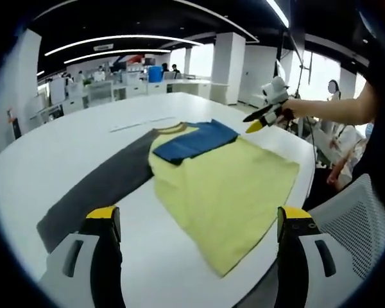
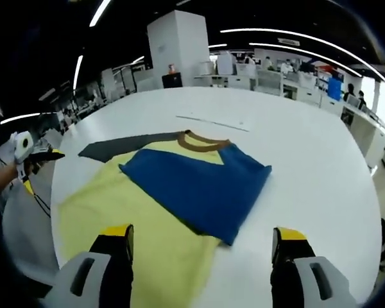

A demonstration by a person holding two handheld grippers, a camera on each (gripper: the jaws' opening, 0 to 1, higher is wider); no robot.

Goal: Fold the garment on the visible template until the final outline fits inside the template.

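Yellow T-shirt lying partly folded on a white table, both grippers released and off the cloth.

The T-shirt (image 1: 228, 183) lies flat on the white table (image 1: 83, 138), its blue sleeve (image 2: 199, 186) folded across the chest below the brown collar (image 2: 202, 142). It overlaps a dark grey template (image 1: 99, 186) that stretches out past one side of it. The left gripper (image 1: 199, 221) hangs above the near table edge, jaws wide apart with nothing between them. The right gripper (image 2: 202, 247) is likewise spread and empty above the shirt; in the left gripper view it shows held in a hand (image 1: 294, 108) beyond the table's far side, clear of the cloth. A thin pale strip (image 2: 212, 122) lies on the table beyond the collar.
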